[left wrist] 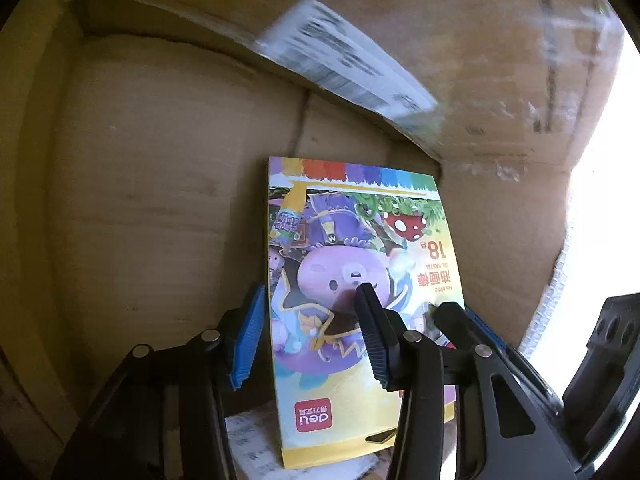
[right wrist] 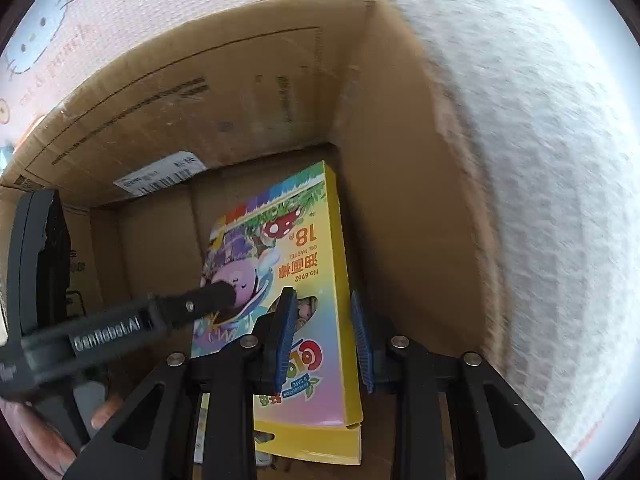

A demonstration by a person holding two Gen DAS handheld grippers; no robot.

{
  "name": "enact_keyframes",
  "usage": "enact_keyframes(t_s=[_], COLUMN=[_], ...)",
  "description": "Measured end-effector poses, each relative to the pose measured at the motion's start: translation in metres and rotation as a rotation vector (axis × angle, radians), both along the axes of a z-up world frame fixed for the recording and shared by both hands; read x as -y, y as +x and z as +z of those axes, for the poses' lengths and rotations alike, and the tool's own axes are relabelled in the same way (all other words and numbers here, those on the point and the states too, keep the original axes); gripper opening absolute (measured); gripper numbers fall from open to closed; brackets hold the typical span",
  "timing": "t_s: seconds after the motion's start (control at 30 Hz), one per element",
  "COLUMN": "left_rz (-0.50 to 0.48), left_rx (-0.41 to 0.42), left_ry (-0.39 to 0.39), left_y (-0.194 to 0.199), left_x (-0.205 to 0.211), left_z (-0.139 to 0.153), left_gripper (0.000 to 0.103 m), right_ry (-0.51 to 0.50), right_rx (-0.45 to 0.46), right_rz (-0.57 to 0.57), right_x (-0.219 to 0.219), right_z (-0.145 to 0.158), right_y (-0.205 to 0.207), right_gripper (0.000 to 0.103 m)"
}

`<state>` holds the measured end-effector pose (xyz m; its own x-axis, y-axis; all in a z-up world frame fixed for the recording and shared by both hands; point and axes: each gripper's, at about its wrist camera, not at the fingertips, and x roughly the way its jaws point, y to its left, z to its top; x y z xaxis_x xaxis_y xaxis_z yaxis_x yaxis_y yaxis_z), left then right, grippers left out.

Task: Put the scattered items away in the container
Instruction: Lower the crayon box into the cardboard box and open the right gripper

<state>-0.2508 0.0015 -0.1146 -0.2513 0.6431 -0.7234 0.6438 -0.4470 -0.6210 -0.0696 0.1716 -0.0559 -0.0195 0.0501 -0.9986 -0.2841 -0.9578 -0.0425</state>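
The crayon box (right wrist: 304, 304), a yellow pack with a purple cartoon pig and a rainbow strip on its cover, is lying in the cardboard box (right wrist: 224, 92), against the wall in the right part of the floor in the right wrist view. In the left wrist view the same crayon box (left wrist: 352, 280) is filling the lower middle of the frame, its rainbow end pointing toward the far wall.

The right gripper (right wrist: 324, 340) is pointing down from the bottom of its frame, its blue pads standing narrow on either side of the pack's yellow edge; it seems to be pinching that edge, though real contact is hard to confirm.

The left gripper (left wrist: 310, 334) is standing partly open above the cover, one pad left of the pack and the other over the pig, gripping nothing. In the right wrist view it is reaching in from the lower left.

A white label (left wrist: 344, 56) is sitting on the carton's far wall. A patterned mat (right wrist: 100, 8) is showing at the upper left and a white fuzzy rug (right wrist: 540, 160) along the right.
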Motion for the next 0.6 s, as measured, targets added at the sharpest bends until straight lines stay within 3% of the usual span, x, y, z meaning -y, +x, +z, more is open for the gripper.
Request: enact_keyframes(t_s=[0.07, 0.17, 0.27, 0.3, 0.43, 0.6], left_rz=[-0.001, 0.007, -0.035, -0.057, -0.106, -0.082], left_rx=[0.007, -0.025, -0.030, -0.016, 0.062, 0.099], left_ry=[-0.001, -0.008, -0.023, -0.045, -0.057, -0.061], left_y=[-0.005, -0.015, -0.029, -0.033, -0.041, -0.053], left_x=[0.004, 0.009, 0.005, 0.004, 0.001, 0.008], left_z=[0.004, 0.021, 0.038, 0.042, 0.047, 0.064], left_gripper=[0.043, 0.042, 0.042, 0.042, 0.044, 0.044], right_ry=[-0.010, 0.027, -0.106, -0.108, 0.039, 0.009], right_rx=[0.027, 0.058, 0.061, 0.060, 0.063, 0.065], right_rz=[-0.005, 0.007, -0.023, -0.019, 0.052, 0.036], right_x=[-0.008, -0.001, -0.001, 0.000, 0.007, 0.003], right_z=[-0.010, -0.019, -0.024, -0.022, -0.008, -0.007], right_y=[-0.006, -0.013, -0.011, -0.011, -0.009, -0.005], right_gripper=[0.026, 0.026, 0.026, 0.026, 0.026, 0.026])
